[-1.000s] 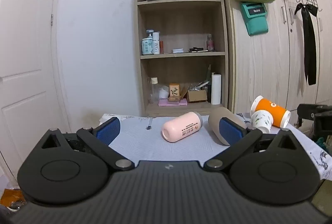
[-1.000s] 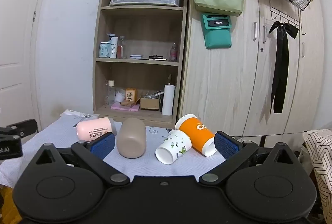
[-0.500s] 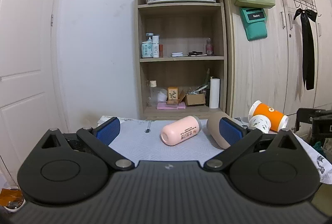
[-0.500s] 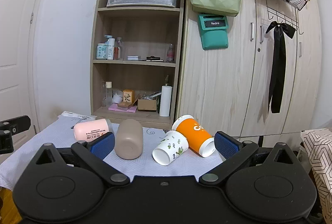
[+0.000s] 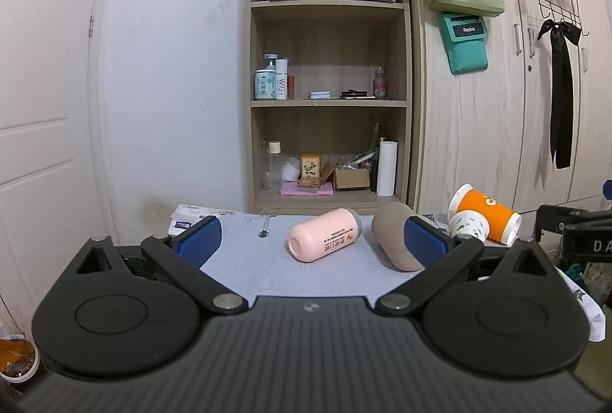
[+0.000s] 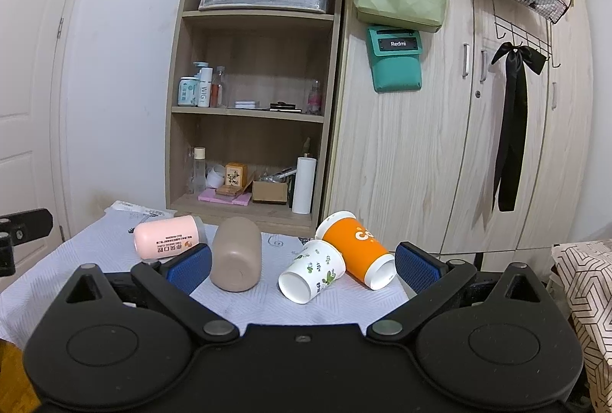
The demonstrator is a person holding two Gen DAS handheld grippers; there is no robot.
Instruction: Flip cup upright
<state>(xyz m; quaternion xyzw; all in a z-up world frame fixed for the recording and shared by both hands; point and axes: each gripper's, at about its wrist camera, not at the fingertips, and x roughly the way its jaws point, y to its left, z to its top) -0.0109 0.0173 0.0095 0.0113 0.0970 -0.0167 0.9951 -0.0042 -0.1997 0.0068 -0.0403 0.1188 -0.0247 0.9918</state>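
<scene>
Approach step, nothing grasped: left gripper (image 5: 310, 241) and right gripper (image 6: 302, 262) both spread empty; next, right closes on white floral paper cup (image 6: 310, 270) lying sideways just ahead.

A table covered with a white, faintly patterned cloth (image 6: 114, 256) carries four cups, all lying on their sides. At the left lies a pale pink cylindrical cup with dark printed lettering (image 6: 166, 236), its base toward the left. Just beside it, to the right, lies a matte taupe rounded cup (image 6: 237, 258) with its flat base facing the camera. Further right lies a small white paper cup with a green leaf print (image 6: 311, 271), open mouth toward the viewer, touching an orange paper cup with white rims (image 6: 354, 248) that lies angled behind it. Some printed white paper (image 5: 191, 216) sits at the table's far left corner.
</scene>
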